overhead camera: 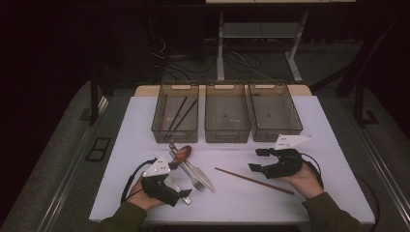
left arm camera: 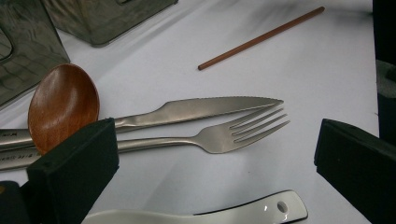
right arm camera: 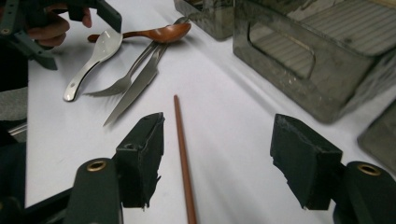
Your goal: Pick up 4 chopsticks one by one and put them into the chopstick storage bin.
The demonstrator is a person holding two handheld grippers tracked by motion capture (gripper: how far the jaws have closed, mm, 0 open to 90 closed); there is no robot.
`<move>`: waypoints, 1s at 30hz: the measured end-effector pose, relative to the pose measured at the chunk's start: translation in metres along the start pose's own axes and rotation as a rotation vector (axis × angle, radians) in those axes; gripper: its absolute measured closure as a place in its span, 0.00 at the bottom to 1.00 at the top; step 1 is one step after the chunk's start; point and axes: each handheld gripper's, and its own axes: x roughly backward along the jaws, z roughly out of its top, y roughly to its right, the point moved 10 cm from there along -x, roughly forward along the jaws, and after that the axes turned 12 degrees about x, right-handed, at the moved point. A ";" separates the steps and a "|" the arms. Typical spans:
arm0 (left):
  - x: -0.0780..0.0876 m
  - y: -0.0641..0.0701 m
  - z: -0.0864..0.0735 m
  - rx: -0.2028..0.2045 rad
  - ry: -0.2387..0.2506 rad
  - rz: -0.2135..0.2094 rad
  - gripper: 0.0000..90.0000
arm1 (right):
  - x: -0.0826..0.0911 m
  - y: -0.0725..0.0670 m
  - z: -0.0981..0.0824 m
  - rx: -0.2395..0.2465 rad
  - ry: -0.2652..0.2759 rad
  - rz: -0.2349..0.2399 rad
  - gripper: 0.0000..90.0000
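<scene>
**Right gripper over the lone chopstick, jaws apart**

Brown chopstick (overhead camera: 254, 181) lies flat on the white table (overhead camera: 333, 193), diagonal, in front of the middle bin (overhead camera: 227, 118) and off to its right. Right gripper (overhead camera: 256, 159) sits at the chopstick's right half, jaws spread, nothing clamped. In the right gripper view the stick (right arm camera: 183, 154) runs up between the two jaws, close to one of them — contact not clear, and its near end is cut off by the frame edge.

Left of the chopstick: knife (overhead camera: 199, 175), fork (overhead camera: 191, 175) and a wooden spoon (overhead camera: 182, 153) in a loose bunch, well apart from it. Nothing lies across the stick.

Left gripper (overhead camera: 183, 195) rests by that bunch, jaws wide, holding nothing. A white spoon (left arm camera: 205, 215) lies between them — half cut off at the bottom of the left gripper view.

Left bin (overhead camera: 175, 113) holds two dark chopsticks (overhead camera: 181, 113). Right bin (overhead camera: 274, 112) is partly screened by the right gripper's grey plate.
</scene>
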 end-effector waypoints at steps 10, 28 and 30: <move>0.000 0.001 0.000 0.000 -0.001 0.002 0.00 | 0.025 -0.009 -0.029 -0.005 -0.036 0.009 0.43; -0.001 0.002 0.000 -0.003 -0.008 -0.002 0.00 | 0.019 -0.018 -0.066 0.049 -0.208 0.042 0.74; -0.001 0.002 0.000 -0.005 -0.007 -0.003 0.00 | 0.018 -0.018 -0.067 0.051 -0.215 0.049 0.77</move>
